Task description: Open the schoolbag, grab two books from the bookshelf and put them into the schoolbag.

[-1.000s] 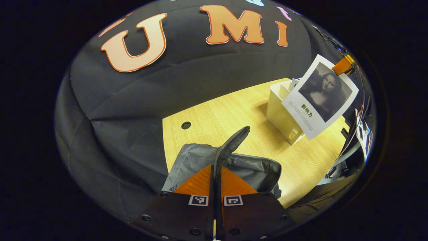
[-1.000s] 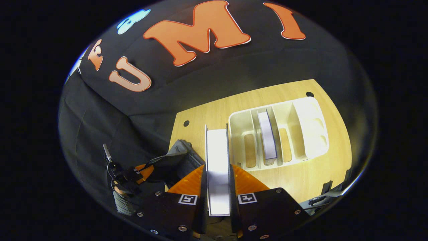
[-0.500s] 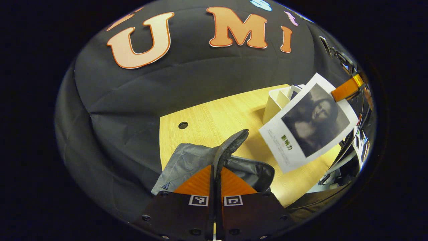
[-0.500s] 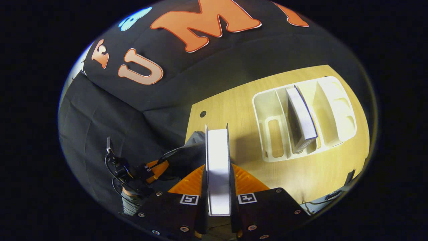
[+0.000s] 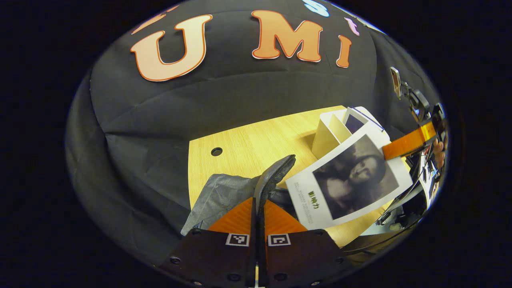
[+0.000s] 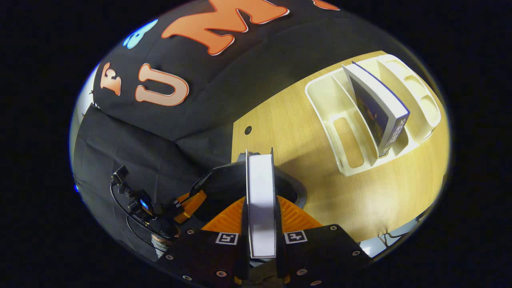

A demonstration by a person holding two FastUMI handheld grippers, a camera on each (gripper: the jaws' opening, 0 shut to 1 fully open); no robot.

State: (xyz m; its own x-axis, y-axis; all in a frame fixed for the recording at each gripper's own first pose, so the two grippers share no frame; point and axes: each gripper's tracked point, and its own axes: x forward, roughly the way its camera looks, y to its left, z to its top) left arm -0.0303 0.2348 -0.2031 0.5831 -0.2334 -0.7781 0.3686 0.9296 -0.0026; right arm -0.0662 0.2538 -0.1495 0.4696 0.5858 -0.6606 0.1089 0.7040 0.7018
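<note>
Cream plastic bookshelf with upright dividers (image 6: 372, 120) standing on the pale wooden table (image 6: 304, 132), well apart from the grey fabric schoolbag (image 5: 224, 192). One dark-covered book with white page edges (image 6: 380, 108) leaning in a middle slot of the bookshelf; slots either side bare. Schoolbag mouth gaping in the right gripper view (image 6: 240, 188), interior dark, contents not to be made out.

From the left gripper view: front cover of the white-bordered book with a dark portrait print (image 5: 348, 182), tilted, hanging above the table between schoolbag and bookshelf (image 5: 336, 128), lower corner just over the bag's right edge. Right gripper (image 5: 404, 144) seen farther off, clamped on the upper right corner of that cover, a hand (image 5: 438, 150) behind it.

From the right gripper view: the same book edge-on (image 6: 261, 200), white page block running straight up between the fingers, far end directly over the open mouth of the schoolbag. Left gripper (image 6: 188, 202) seen farther off at the bag's left rim.

Left gripper (image 5: 258, 204) closed tight on the dark mesh flap of the schoolbag (image 5: 276, 176), flap drawn upright away from the bag. Right gripper (image 6: 261, 224) closed on the book, both fingers pressed flat against its covers.
</note>
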